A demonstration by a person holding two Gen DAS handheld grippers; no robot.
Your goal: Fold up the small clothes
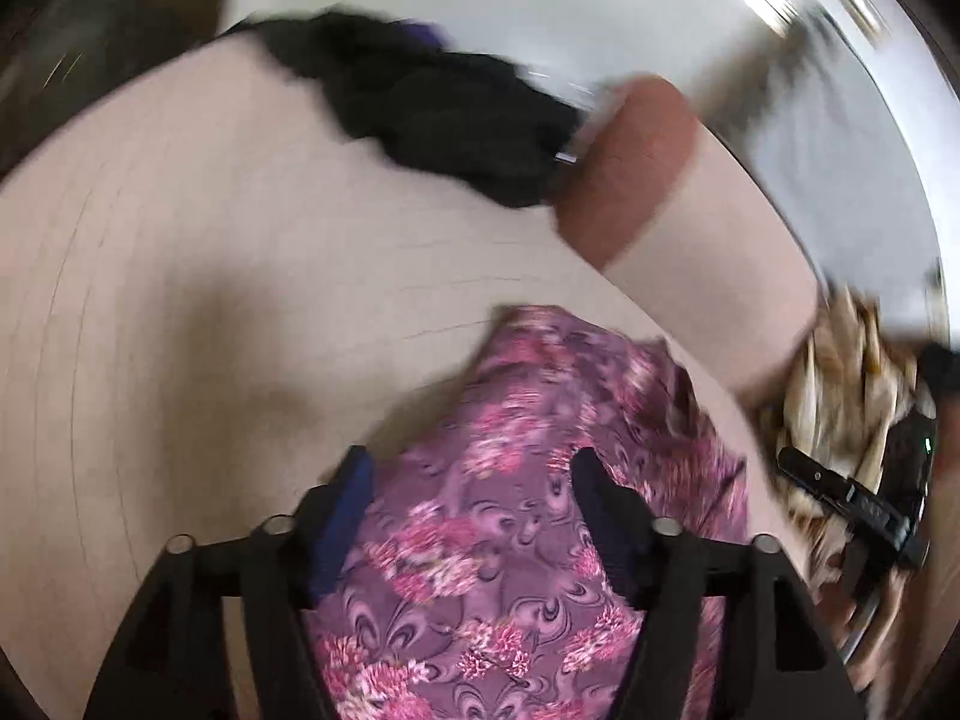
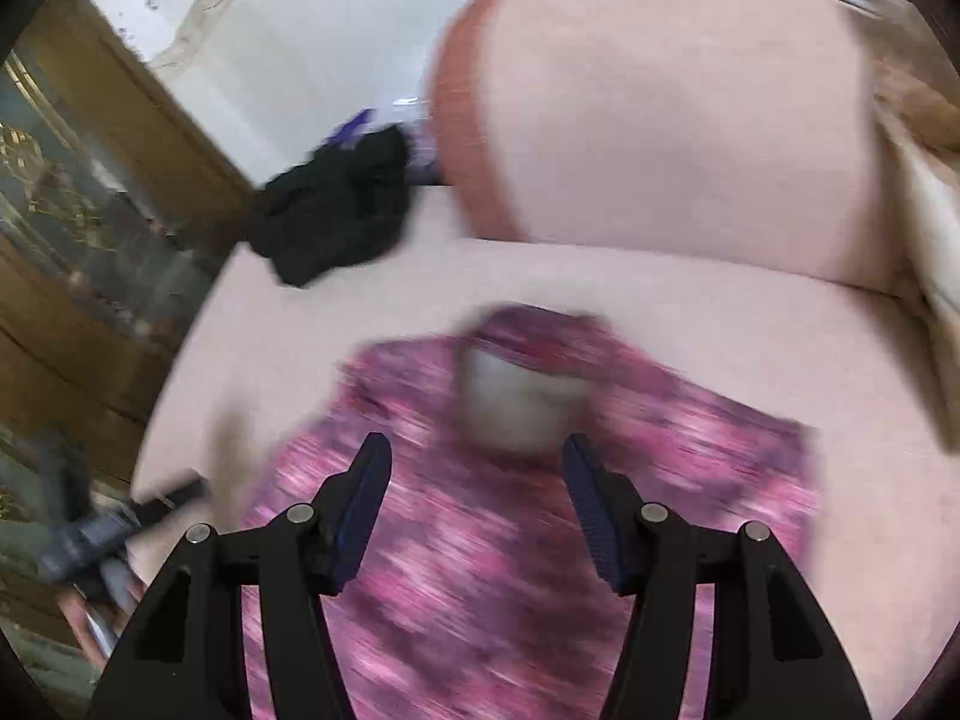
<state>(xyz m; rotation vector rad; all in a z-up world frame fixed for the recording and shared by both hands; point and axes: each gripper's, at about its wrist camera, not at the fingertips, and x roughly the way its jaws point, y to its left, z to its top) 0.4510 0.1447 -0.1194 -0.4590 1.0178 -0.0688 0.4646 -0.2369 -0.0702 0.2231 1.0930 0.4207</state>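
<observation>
The work surface here is a pale pink sofa seat (image 2: 690, 312), not a bench. The floral purple-pink garment (image 2: 480, 540) lies spread on the seat cushion near its front edge, neckline turned toward the backrest (image 2: 660, 120), with a pale inner lining or label patch (image 2: 516, 402) showing at the collar.

The right tool (image 2: 477, 468) hangs over the middle of the garment with its fingers set wide and nothing between them. The left tool (image 1: 471, 492) is likewise spread wide over the same cloth, toward one side edge; whether its fingertips touch the fabric cannot be told. Both views are smeared by motion, so fine creases are not readable.

A dark crumpled garment (image 2: 336, 210) sits well apart at the far corner of the seat. A tan patterned cloth (image 1: 840, 396) lies off the garment's other side, by the seat edge.

Judgement: the step in hand appears to be taking hold for a first fold. To do it well, each tool should close on one layer only at matching points on opposite edges, such as hem corners or shoulders, not mid-panel. Lift evenly, keep the cloth taut between the tools, and lay it edge on edge. The fabric looks thin and slippery; a shallow pinch may slide out.
</observation>
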